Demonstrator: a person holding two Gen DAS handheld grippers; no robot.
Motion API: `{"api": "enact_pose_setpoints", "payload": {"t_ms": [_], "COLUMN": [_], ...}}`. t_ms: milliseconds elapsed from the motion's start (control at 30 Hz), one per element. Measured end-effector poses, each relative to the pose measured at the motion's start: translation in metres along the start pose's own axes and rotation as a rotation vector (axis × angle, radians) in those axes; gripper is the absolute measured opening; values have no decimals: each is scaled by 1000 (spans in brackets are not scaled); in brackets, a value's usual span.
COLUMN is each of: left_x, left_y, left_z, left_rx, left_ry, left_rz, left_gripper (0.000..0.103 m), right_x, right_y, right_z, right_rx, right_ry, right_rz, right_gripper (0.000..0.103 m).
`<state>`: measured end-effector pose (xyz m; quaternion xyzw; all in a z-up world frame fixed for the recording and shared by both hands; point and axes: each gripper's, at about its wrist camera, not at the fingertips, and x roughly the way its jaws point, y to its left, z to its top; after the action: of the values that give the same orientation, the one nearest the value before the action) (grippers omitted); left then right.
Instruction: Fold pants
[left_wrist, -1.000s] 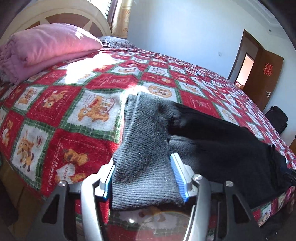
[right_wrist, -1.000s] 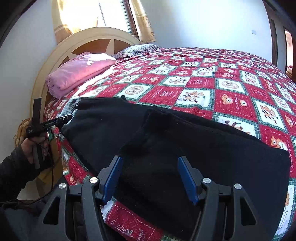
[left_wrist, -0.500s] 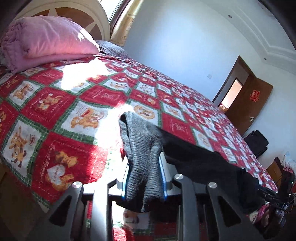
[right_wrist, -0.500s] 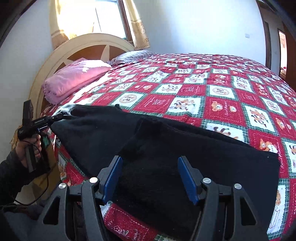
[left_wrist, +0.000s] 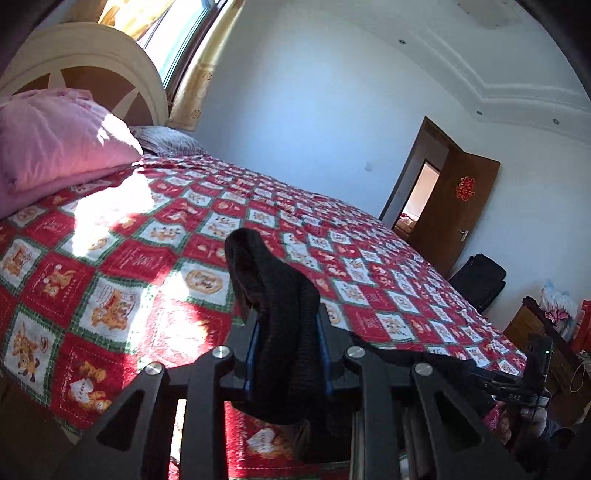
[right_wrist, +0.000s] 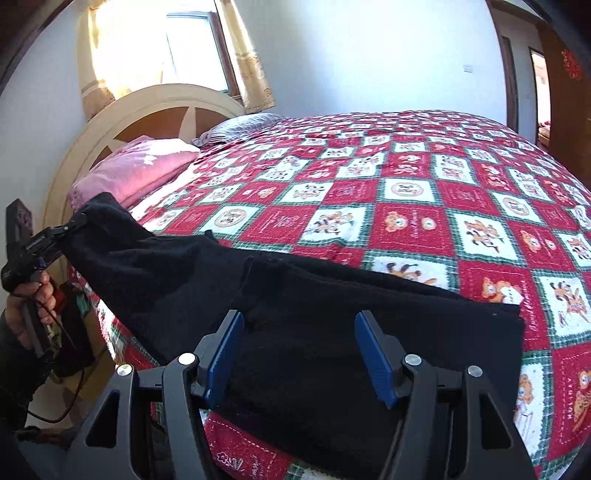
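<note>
Dark pants lie along the near edge of the bed. My left gripper is shut on the pants' ribbed end and holds it lifted off the quilt; it shows at the left of the right wrist view, with the cloth rising to it. My right gripper is open, its blue pads on either side of the pants' other end, which lies flat on the bed. It also shows at the lower right of the left wrist view.
The bed has a red and white checked quilt. A pink pillow and a grey pillow lie by the curved headboard. A brown door and a dark bag stand beyond the bed.
My left gripper closed on the ribbed end of the pants and lifted it up off the quilt. The right gripper stayed open over the other end.
</note>
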<state>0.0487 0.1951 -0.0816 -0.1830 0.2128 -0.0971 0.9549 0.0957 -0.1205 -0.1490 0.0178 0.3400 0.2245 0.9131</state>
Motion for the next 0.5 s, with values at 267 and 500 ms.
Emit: {"api": "enact_pose_setpoints", "payload": {"t_ms": [267, 500], "left_x": [-4, 16], "left_y": [-72, -129], "left_z": [21, 20], "left_rx": [100, 158], "left_ry": [-48, -17], "left_rz": [-149, -260], "left_gripper": [27, 27], "right_x": [-39, -71], "right_y": [-48, -86], "right_z": [12, 5], "right_rx": [175, 255], "right_ry": [-49, -78], "right_rz": [-35, -110], "right_gripper": [64, 64]}}
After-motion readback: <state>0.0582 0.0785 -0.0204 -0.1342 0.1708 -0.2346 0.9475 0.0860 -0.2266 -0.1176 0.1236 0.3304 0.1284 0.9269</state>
